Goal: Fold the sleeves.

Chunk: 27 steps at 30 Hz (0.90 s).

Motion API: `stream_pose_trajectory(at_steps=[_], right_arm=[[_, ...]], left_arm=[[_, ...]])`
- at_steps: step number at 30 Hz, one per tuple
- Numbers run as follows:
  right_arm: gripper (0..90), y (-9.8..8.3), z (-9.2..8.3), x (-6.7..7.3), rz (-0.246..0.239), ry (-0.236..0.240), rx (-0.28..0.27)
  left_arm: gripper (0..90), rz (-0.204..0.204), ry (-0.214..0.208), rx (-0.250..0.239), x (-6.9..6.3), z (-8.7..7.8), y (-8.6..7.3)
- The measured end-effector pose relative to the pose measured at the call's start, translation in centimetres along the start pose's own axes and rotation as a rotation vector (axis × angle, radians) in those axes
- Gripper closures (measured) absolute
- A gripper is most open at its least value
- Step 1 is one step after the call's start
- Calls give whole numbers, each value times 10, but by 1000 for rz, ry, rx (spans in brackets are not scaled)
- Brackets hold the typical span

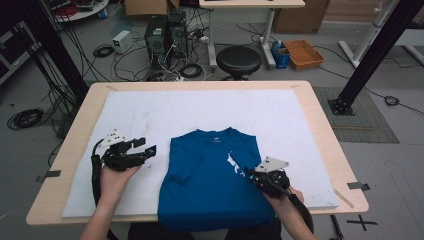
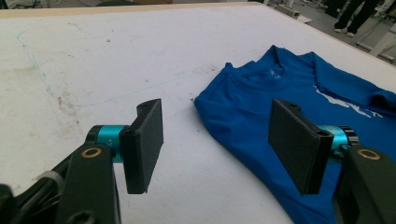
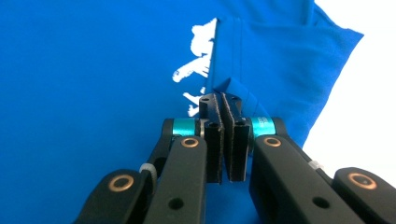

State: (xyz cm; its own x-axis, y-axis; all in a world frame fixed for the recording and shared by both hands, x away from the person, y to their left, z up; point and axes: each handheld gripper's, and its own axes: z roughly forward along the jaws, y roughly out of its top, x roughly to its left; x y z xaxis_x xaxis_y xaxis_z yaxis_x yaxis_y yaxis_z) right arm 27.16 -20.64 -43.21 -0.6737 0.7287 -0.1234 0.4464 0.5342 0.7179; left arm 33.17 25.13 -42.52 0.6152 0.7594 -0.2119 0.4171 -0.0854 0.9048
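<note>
A blue T-shirt (image 1: pixel 210 180) with a white print (image 1: pixel 233 162) lies flat on the white mat, collar away from me and hem hanging over the near table edge. Both sleeves look folded inward. My right gripper (image 1: pixel 246 172) rests on the shirt's right side. In the right gripper view it (image 3: pixel 222 103) is shut on a small fold of the blue fabric (image 3: pixel 236 87) beside the print (image 3: pixel 198 51). My left gripper (image 1: pixel 147 145) hovers over the mat just left of the shirt. Its jaws (image 2: pixel 219 140) are open and empty, with the shirt (image 2: pixel 280 88) to their right.
The white mat (image 1: pixel 150 115) covers most of the wooden table (image 1: pixel 320 125). Beyond the far edge stand a black stool (image 1: pixel 238 60), computer towers (image 1: pixel 165 35) with tangled cables, and an orange crate (image 1: pixel 303 53). Black frame posts rise at both far corners.
</note>
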Motion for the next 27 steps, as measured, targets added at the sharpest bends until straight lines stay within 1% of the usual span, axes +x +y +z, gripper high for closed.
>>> stream_pose_trajectory(at_steps=[3, 4, 5, 6, 7, 8, 9, 10, 11, 12, 13, 14, 15, 16, 17, 18, 19, 20, 21, 22, 23, 24, 25, 26, 27], right_arm=[[878, -2, -4, 3, 7, 11, -3], [876, -5, -5, 6, 6, 24, 4], [853, -6, -4, 6, 0, 28, 6], [849, -7, -4, 7, 4, 35, 18], [849, -7, -4, 7, 4, 35, 18], [809, -9, -5, 8, -3, 39, 23], [776, -9, -7, 8, 1, 41, 19], [763, -9, -9, 7, 1, 41, 7], [740, -7, -11, 6, 6, 36, -13], [726, -5, -15, 3, 8, 32, -34], [706, -1, -18, 0, 11, 30, -59], [690, 2, -21, -4, 16, 20, -82], [655, 7, -23, -9, 17, 11, -103], [655, 7, -23, -9, 17, 11, -103], [608, 15, -27, -21, 36, -6, -157], [608, 15, -27, -21, 36, -6, -157], [532, 24, -29, -35, 63, -9, -205], [532, 24, -29, -35, 63, -9, -205], [497, 29, -29, -42, 79, -11, -227], [470, 37, -29, -55, 100, -9, -265], [462, 41, -27, -61, 106, -8, -277], [442, 45, -25, -66, 111, -20, -288], [430, 48, -23, -71, 126, -27, -297], [428, 51, -21, -78, 142, -22, -309], [411, 54, -19, -83, 163, -26, -317]], left_arm=[[361, -1, -3, -2, 0, 0, 0], [361, -2, -3, -3, -1, 0, 0], [360, -1, -3, -4, -1, 0, 1], [361, 2, -5, -7, -2, 0, 1], [361, 2, -5, -7, -2, 0, 1], [361, 7, -9, -11, -2, 0, 1], [361, 9, -10, -19, -3, -1, 2], [361, 11, -15, -28, -3, -1, 2], [361, 11, -23, -43, -4, -2, 3], [361, 22, -32, -57, -5, -2, 5], [361, 32, -40, -67, -7, -3, 6], [361, 32, -40, -67, -7, -3, 6], [361, 51, -55, -89, -11, -4, 9], [361, 51, -55, -89, -11, -4, 9], [361, 51, -80, -106, -13, -3, 12], [361, 51, -80, -106, -13, -3, 12], [361, 54, -88, -117, -15, -2, 15], [361, 54, -88, -117, -15, -2, 15], [361, 61, -92, -115, -16, -1, 16], [361, 67, -89, -105, -17, 0, 18], [361, 64, -92, -83, -18, 1, 21], [361, 54, -101, -52, -19, 5, 27], [361, 54, -101, -52, -19, 5, 27], [361, 51, -107, -36, -20, 8, 31], [361, 59, -119, -21, -21, 13, 37]])
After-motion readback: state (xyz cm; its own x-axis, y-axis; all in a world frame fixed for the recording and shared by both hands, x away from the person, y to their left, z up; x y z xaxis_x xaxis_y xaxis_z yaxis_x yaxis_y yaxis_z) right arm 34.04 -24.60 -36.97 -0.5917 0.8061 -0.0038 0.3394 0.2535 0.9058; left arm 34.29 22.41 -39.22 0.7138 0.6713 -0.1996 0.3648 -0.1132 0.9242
